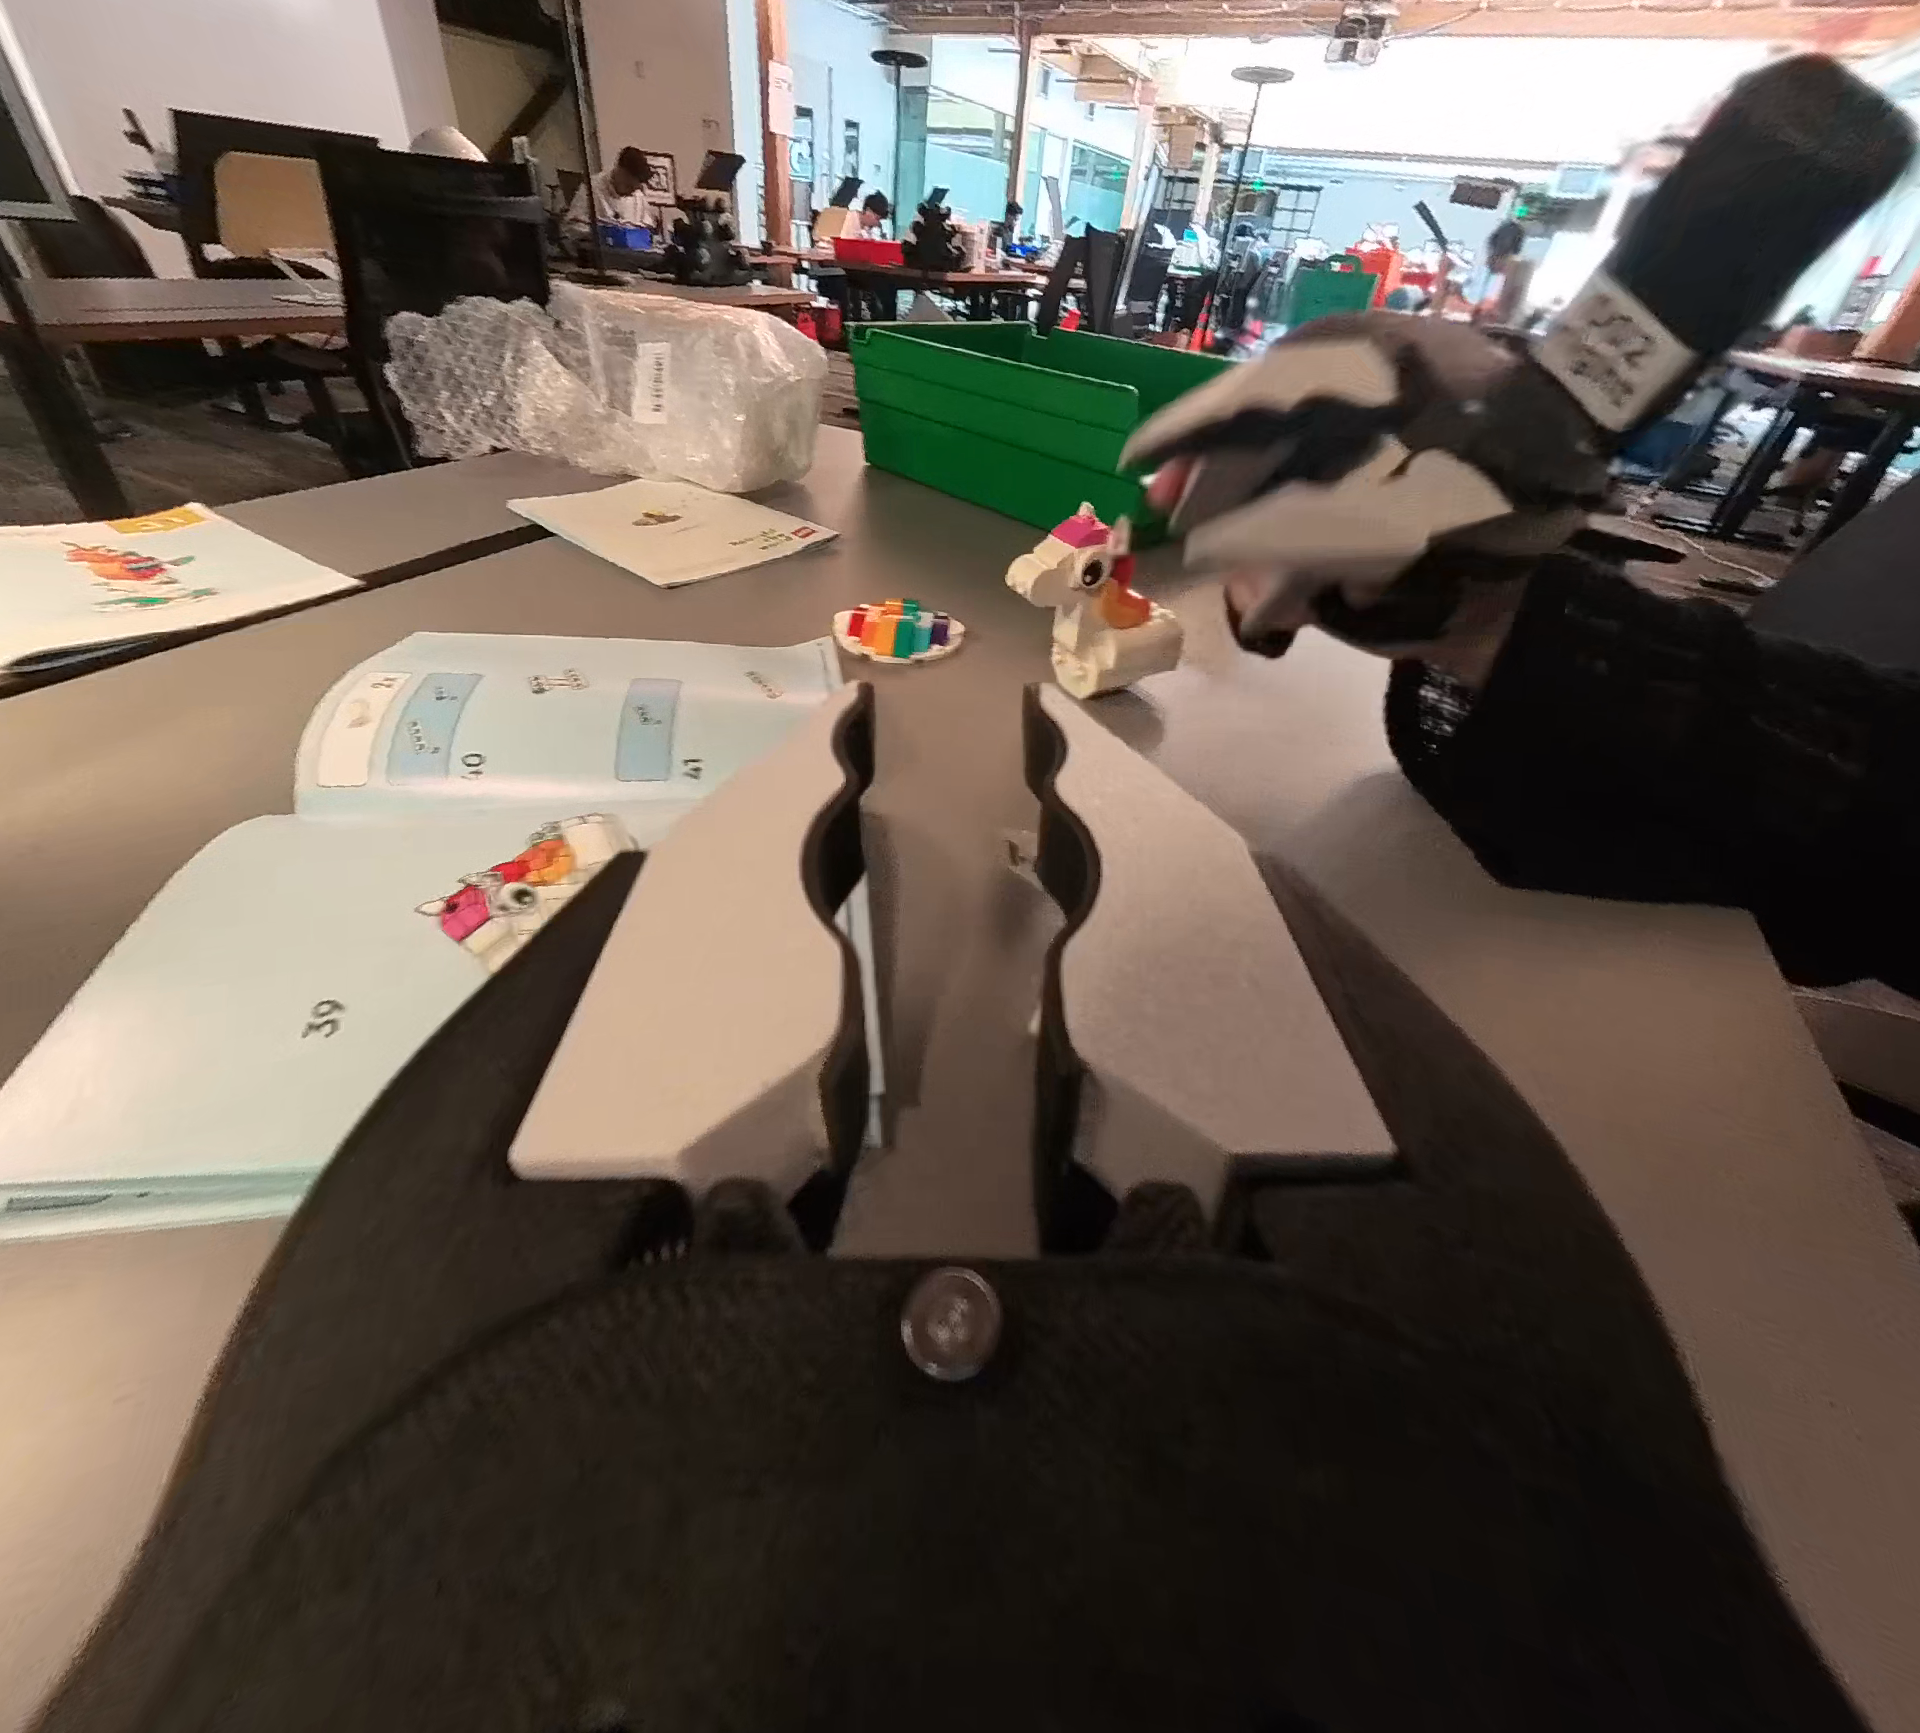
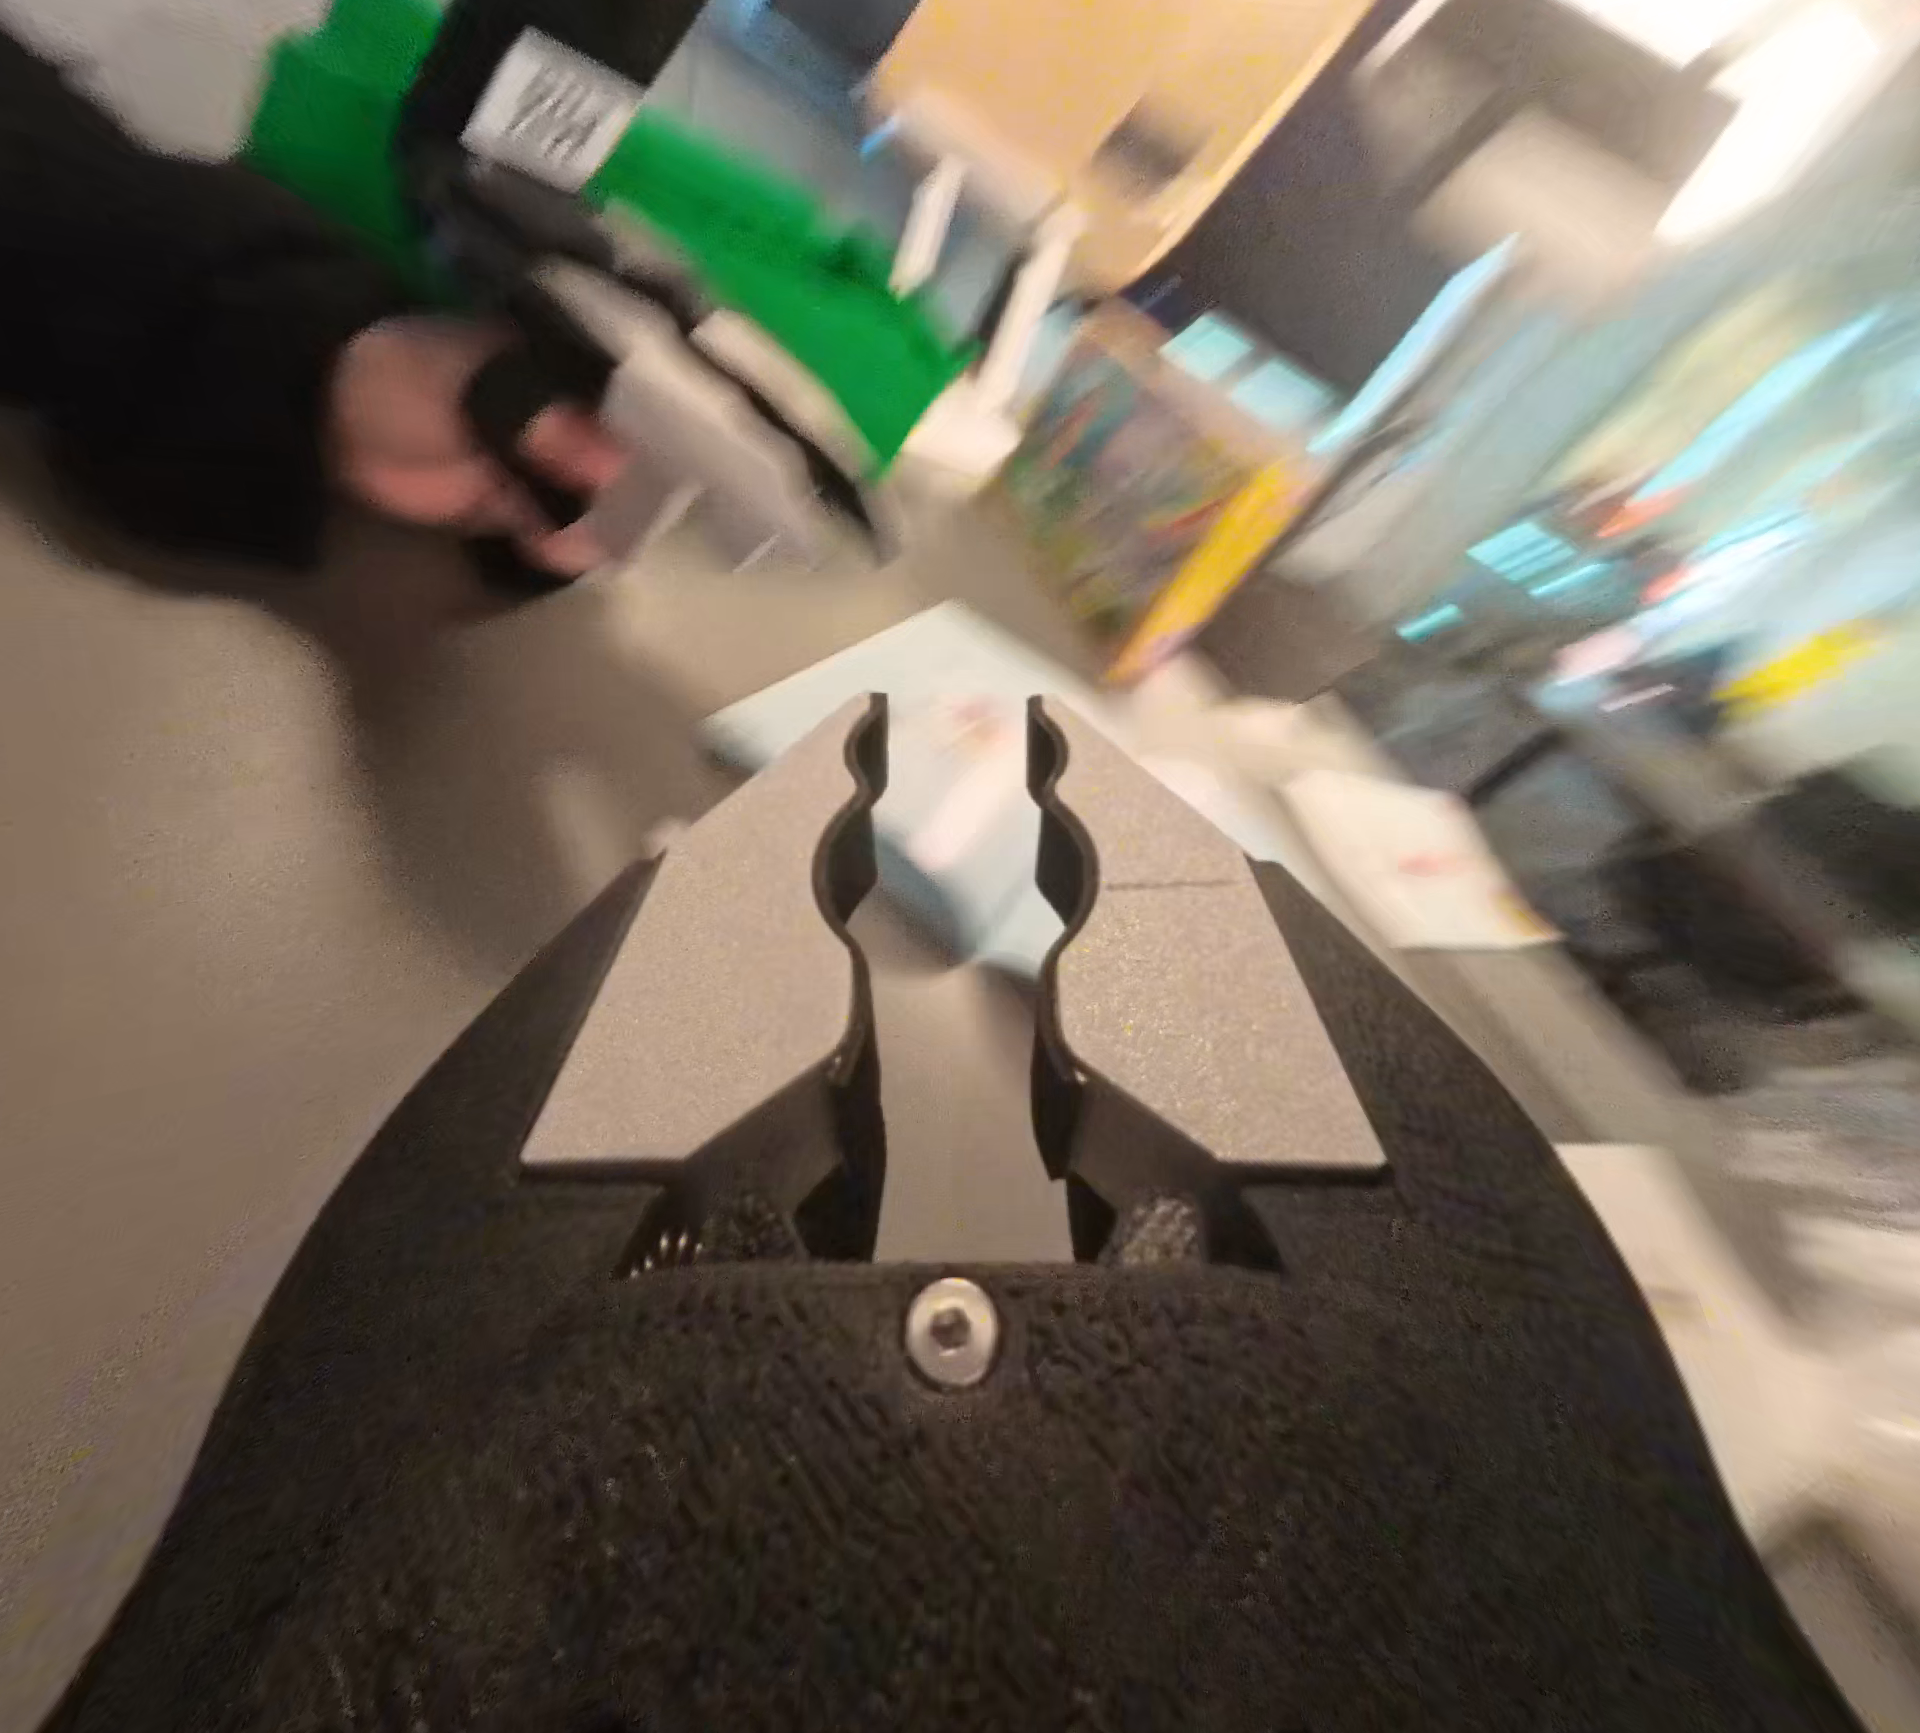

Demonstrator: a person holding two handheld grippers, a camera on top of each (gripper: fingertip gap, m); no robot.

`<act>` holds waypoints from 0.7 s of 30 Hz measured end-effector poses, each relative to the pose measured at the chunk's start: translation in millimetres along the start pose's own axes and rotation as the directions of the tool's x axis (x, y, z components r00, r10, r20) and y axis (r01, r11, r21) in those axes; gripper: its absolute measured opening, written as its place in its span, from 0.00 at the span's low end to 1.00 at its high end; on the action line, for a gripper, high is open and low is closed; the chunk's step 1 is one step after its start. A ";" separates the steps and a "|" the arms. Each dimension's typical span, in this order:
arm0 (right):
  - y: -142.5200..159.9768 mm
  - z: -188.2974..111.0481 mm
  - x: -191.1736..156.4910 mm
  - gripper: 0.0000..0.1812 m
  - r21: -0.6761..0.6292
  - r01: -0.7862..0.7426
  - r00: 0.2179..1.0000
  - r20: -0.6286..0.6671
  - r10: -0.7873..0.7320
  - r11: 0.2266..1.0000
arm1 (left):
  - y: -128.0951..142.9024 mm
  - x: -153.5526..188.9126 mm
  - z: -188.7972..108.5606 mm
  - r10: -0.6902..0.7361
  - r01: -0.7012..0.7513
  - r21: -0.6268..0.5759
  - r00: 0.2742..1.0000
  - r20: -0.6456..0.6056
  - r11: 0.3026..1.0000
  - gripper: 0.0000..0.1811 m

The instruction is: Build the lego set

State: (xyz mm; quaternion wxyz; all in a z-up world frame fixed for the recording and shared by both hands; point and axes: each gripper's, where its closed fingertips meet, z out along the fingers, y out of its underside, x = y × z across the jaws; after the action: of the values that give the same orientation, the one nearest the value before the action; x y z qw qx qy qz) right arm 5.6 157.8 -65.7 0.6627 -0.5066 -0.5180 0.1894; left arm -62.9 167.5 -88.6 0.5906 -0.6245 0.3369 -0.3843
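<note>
Building toward the white toy animal [image 1: 1101,618], we are seeing it standing on the table [image 1: 644,727] near the round plate of coloured bricks [image 1: 900,629]. Left gripper [image 1: 948,696] and right gripper [image 2: 956,707] are hanging released, empty; slow down, check the booklet [image 1: 416,810].

Left gripper [image 1: 948,696]: textured black plastic body, grey finger plates with wavy black inner edges, silver hex screw at base. Right gripper [image 2: 956,701]: same build. Black handle carries white sticker. Person wears black knit sleeves.
</note>
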 end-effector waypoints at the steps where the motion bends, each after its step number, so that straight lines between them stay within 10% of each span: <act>1: -14.6 -9.3 22.4 0.13 0.088 0.068 0.985 -0.166 -0.052 0.994 | -1.8 -3.8 -1.3 0.006 -0.007 0.012 1.000 0.024 1.000 0.15; 7: -26.7 -70.0 94.8 0.00 0.157 0.189 0.763 -0.645 -0.044 0.969 | -14.4 -18.2 -9.8 0.028 -0.041 0.105 0.993 0.118 0.994 0.15; 21: 85.6 -162.7 172.9 0.04 0.082 -0.161 0.404 -0.904 0.141 0.984 | -36.2 -53.1 -37.0 -0.050 -0.028 0.256 0.955 0.293 0.966 0.04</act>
State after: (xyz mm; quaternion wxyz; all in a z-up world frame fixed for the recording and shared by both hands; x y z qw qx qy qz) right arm 239.7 250.2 -46.3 0.8125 -0.5790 -0.0334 -0.0588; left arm -121.9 199.0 -56.6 0.7081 -0.5952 0.1883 -0.3299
